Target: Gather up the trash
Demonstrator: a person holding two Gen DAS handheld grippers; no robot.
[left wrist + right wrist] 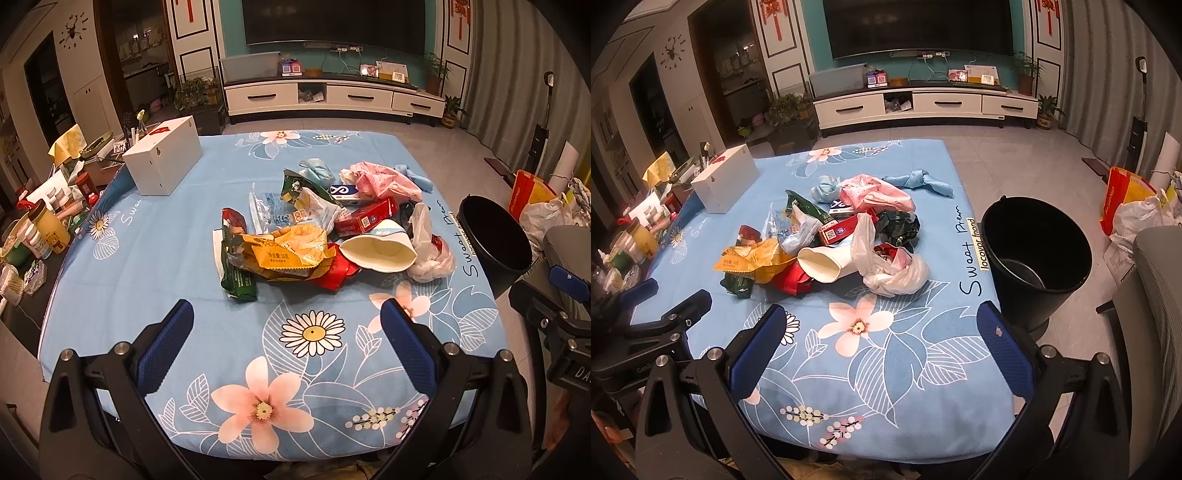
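Note:
A pile of trash lies mid-table on the blue flowered cloth (155,258): a yellow snack wrapper (288,251), a white paper cup (380,251) on its side, a red box (369,218), a pink plastic bag (384,181) and a white plastic bag (428,251). A black bin (1034,251) stands on the floor beside the table's right edge. My left gripper (288,317) is open over the near cloth, short of the pile, nothing between its fingers. My right gripper (882,321) is open too, near the front edge, with the cup (827,262) ahead.
A white box (162,162) sits at the table's back left. Jars and bottles (48,229) crowd a side surface on the left. Bags (1134,210) lie on the floor at the right beyond the bin. A grey chair (1156,295) stands at the right edge.

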